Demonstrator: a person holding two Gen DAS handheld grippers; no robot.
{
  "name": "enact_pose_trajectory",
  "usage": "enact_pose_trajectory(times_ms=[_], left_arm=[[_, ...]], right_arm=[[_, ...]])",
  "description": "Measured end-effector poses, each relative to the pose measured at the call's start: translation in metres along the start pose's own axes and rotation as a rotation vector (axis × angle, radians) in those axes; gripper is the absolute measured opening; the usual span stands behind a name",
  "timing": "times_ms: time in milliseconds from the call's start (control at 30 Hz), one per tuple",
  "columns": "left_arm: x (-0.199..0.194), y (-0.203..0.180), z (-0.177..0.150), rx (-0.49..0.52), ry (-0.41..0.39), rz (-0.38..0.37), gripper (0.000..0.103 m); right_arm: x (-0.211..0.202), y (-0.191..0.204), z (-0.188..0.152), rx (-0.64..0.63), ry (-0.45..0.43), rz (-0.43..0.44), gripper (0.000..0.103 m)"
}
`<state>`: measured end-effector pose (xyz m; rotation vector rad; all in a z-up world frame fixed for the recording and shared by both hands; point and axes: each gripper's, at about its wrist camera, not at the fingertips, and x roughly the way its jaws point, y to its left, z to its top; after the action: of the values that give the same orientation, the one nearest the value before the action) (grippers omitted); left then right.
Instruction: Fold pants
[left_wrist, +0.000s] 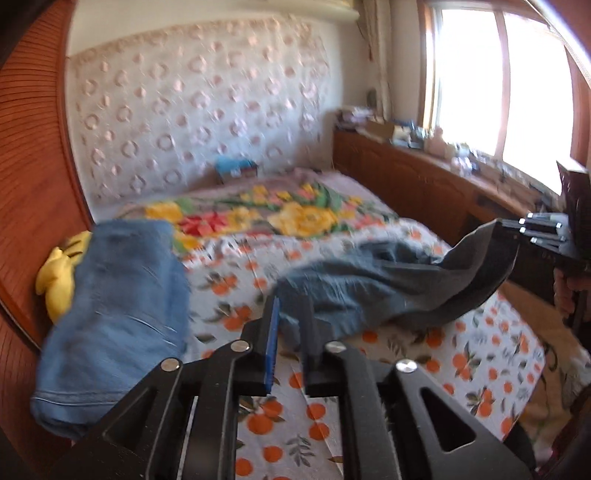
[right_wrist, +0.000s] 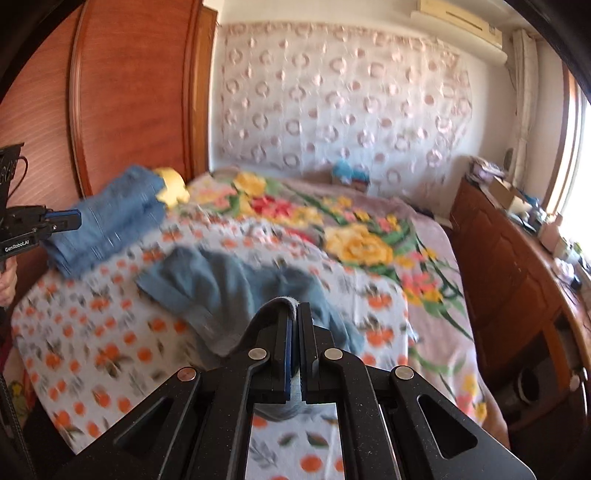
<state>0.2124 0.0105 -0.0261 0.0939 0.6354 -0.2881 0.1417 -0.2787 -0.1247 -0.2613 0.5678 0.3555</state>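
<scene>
Dark grey-blue pants (left_wrist: 369, 288) lie crumpled on the orange-print bedsheet (left_wrist: 480, 362). My right gripper (right_wrist: 295, 317) is shut on an edge of the pants (right_wrist: 236, 288) and lifts it off the bed; it shows at the right of the left wrist view (left_wrist: 517, 229) with the cloth hanging from it. My left gripper (left_wrist: 291, 314) has its jaws a narrow gap apart, with a fold of the pants lying between the fingertips; it shows at the left edge of the right wrist view (right_wrist: 74, 221).
Folded lighter blue jeans (left_wrist: 118, 306) lie at the bed's left by a yellow item (left_wrist: 59, 280) and the wooden headboard (left_wrist: 33, 184). A floral blanket (left_wrist: 280, 210) covers the far half. A cluttered wooden cabinet (left_wrist: 424, 177) runs under the window.
</scene>
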Motion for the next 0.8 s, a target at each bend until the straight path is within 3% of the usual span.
enact_pose_trajectory(times_ms=[267, 367, 533, 667, 800], left_arm=[[0.058, -0.040, -0.019, 0.114, 0.128, -0.092, 0.041], [0.079, -0.050, -0.021, 0.157, 0.178, -0.123, 0.043], [0.105, -0.069, -0.028, 0.284, 0.239, -0.073, 0.044], [0.117, -0.076, -0.033, 0.399, 0.272, 0.010, 0.044], [0.120, -0.076, -0.031, 0.442, 0.277, 0.011, 0.044]], right_arm=[[0.049, -0.017, -0.011, 0.060, 0.069, 0.007, 0.003], [0.047, -0.021, -0.009, 0.084, 0.083, 0.017, 0.003], [0.042, -0.041, -0.013, 0.117, 0.106, 0.023, 0.003], [0.043, -0.048, -0.014, 0.132, 0.102, 0.040, 0.003], [0.046, -0.049, -0.011, 0.143, 0.088, 0.052, 0.003]])
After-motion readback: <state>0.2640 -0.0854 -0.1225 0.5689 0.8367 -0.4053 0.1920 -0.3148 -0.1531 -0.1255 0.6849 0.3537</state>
